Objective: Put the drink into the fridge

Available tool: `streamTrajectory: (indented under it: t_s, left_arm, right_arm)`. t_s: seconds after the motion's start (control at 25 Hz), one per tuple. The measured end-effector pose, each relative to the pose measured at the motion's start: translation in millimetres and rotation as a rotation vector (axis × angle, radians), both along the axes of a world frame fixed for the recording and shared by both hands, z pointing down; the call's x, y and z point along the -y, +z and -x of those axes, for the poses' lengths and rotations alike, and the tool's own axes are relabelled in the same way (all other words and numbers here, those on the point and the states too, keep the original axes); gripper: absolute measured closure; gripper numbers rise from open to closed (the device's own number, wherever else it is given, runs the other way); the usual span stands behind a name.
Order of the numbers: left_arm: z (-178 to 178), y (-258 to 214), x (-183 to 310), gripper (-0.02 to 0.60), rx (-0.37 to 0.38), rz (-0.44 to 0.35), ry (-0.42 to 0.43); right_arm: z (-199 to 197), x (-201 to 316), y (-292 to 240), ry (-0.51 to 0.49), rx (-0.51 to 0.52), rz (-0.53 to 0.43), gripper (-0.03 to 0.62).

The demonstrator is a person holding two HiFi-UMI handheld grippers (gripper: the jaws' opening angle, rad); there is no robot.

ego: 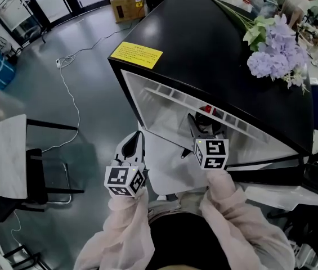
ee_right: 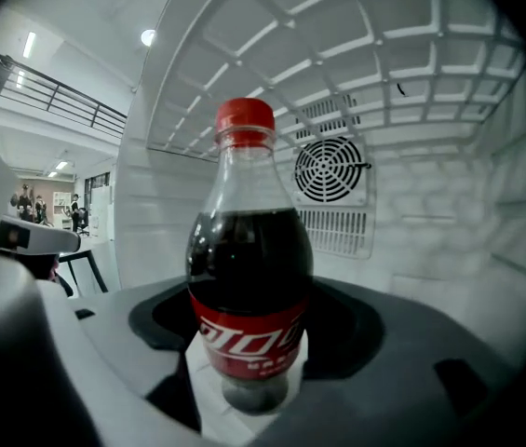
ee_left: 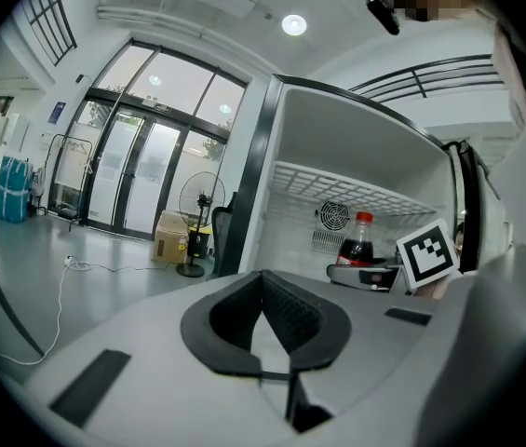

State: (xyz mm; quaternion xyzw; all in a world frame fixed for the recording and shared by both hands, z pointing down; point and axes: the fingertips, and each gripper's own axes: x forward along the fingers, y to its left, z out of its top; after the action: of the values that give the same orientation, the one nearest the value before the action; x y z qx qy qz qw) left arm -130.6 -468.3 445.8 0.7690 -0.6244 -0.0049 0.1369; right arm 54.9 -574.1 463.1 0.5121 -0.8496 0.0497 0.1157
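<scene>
My right gripper [ee_right: 258, 329] is clamped on an upright cola bottle [ee_right: 249, 250] with a red cap [ee_right: 245, 117]. It is inside the open fridge [ego: 215, 49], in front of the fan grille [ee_right: 330, 169] on the back wall. My left gripper [ee_left: 267, 305] is outside the fridge, jaws together and empty.

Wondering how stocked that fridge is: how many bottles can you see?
1. The bottle is held in the right gripper, inside the fridge. Not all of the fridge shows, so more may be hidden.
</scene>
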Motion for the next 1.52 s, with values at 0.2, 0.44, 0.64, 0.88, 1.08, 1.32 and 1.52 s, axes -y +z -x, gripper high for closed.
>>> streamTrajectory:
  t_s: [0.2, 0.44, 0.64, 0.88, 1.08, 1.32, 1.52]
  left_arm:
    - [-9.3, 1.4, 3.9, 0.571, -0.002, 0.002, 0.035]
    - [-16.8, 2.4, 7.5, 0.571, -0.005, 0.006, 0.065]
    - [-16.5, 6.5, 7.5, 0.571, -0.005, 0.016, 0.070]
    - [-17.8, 10.6, 7.1, 0.571, -0.008, 0.026, 0.075]
    - [-20.0, 9.7, 8.4, 0.571, -0.011, 0.022, 0.079]
    - [-20.4, 9.4, 5.8, 0.571, -0.011, 0.019, 0.080]
    - [-21.1, 8.6, -1.6, 0.571, -0.011, 0.018, 0.087]
  right_arm:
    - [-21.2, 7.0, 4.5, 0.064, -0.014, 0.023, 0.289]
    - [-34.5, 17.0, 5.5, 0.121, 0.003, 0.045, 0.287]
    - [-36.8, 19.5, 5.4, 0.139, 0.016, 0.030, 0.286]
    - [-38.0, 18.8, 5.1, 0.143, 0.029, 0.005, 0.283]
    - [-37.4, 19.3, 5.8, 0.151, 0.016, 0.000, 0.281]
    - [-37.8, 18.7, 5.8, 0.145, 0.019, 0.007, 0.278]
    - [-39.1, 11.6, 6.1, 0.153, 0.012, 0.022, 0.244]
